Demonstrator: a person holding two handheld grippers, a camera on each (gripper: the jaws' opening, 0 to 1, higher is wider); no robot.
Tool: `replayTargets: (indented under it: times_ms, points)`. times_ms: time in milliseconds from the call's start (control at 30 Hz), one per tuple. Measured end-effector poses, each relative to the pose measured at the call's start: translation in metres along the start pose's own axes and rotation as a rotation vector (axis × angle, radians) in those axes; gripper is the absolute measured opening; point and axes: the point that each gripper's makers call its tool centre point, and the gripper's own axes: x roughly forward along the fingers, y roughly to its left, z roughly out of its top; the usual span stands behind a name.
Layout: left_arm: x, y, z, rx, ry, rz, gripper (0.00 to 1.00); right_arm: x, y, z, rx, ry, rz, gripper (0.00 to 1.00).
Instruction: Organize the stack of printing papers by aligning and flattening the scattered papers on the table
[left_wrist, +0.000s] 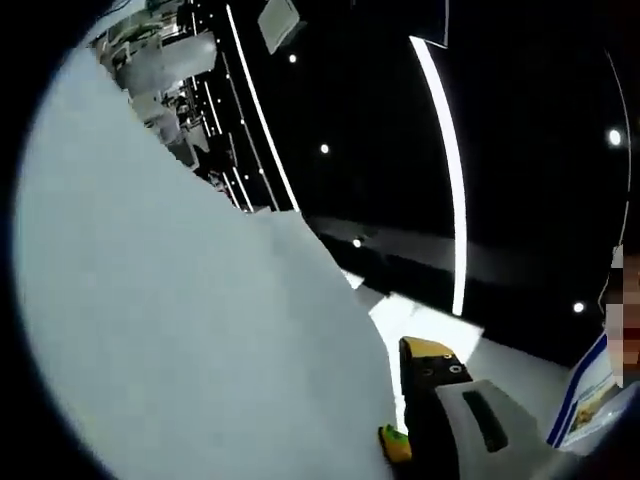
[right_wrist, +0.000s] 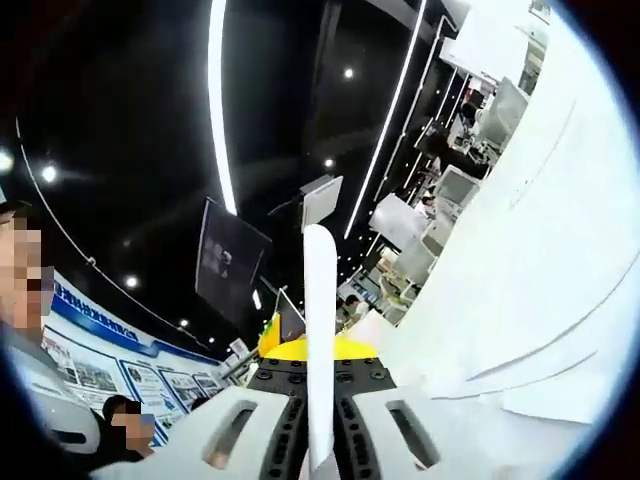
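The white printing papers (left_wrist: 180, 300) are lifted off the table, and both views look up at a dark ceiling. In the left gripper view a broad sheet covers the left side and runs down between my left gripper's (left_wrist: 400, 430) jaws. One black, yellow-tipped jaw presses its right face; the other jaw is hidden behind the sheet. In the right gripper view my right gripper (right_wrist: 320, 400) is shut on a paper edge (right_wrist: 320, 320) seen end-on as a thin white strip. The rest of the papers (right_wrist: 520, 280) fan out to the right, with several sheet edges stepped unevenly.
Long ceiling light strips (left_wrist: 450, 170) (right_wrist: 218, 110) cross the dark hall overhead. A person (left_wrist: 610, 350) stands close at the right of the left gripper view. Other people (right_wrist: 25, 290) and wall posters (right_wrist: 100, 375) show in the right gripper view, with white equipment (right_wrist: 470, 120) beyond.
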Motion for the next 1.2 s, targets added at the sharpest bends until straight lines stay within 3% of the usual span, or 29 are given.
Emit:
replayTargets:
  times_ms: [133,267,433,467,500,700,767,833,933,1000,1200]
  points:
    - [-0.001,0.004,-0.002,0.015,0.003,0.014,0.48,0.001,-0.001,-0.002,0.015,-0.006,-0.002,0.0]
    - [-0.004,0.008,-0.002,0.047,0.002,0.038,0.32,0.001,-0.001,-0.004,0.014,-0.005,-0.004,0.0]
    - [-0.008,0.011,-0.001,0.03,-0.016,0.059,0.2,0.001,0.0,-0.008,0.007,0.005,-0.005,0.0]
    - [-0.008,0.012,0.0,0.025,-0.019,0.063,0.09,0.002,-0.001,-0.009,0.002,0.008,-0.008,0.0]
    - [-0.01,0.013,0.0,0.029,-0.014,0.065,0.06,0.001,-0.002,-0.011,-0.008,0.016,-0.016,0.0]
    - [-0.015,0.013,0.006,-0.036,-0.027,0.06,0.05,0.002,-0.008,-0.013,-0.055,0.025,-0.048,0.09]
    - [-0.016,0.013,0.009,-0.023,-0.033,0.064,0.05,0.002,-0.008,-0.011,-0.069,0.012,-0.051,0.16]
    - [-0.017,0.013,0.013,-0.022,-0.041,0.065,0.05,-0.001,-0.016,0.0,-0.176,-0.036,-0.114,0.27]
    - [-0.019,0.011,0.015,-0.024,-0.048,0.063,0.05,-0.006,-0.021,0.017,-0.327,-0.111,-0.196,0.55]
    - [-0.021,0.012,0.014,-0.022,-0.05,0.072,0.05,-0.008,-0.02,0.024,-0.367,-0.138,-0.211,0.68]
    - [-0.032,0.018,0.019,-0.019,-0.067,0.125,0.05,-0.014,-0.034,0.027,-0.409,-0.112,-0.289,0.73]
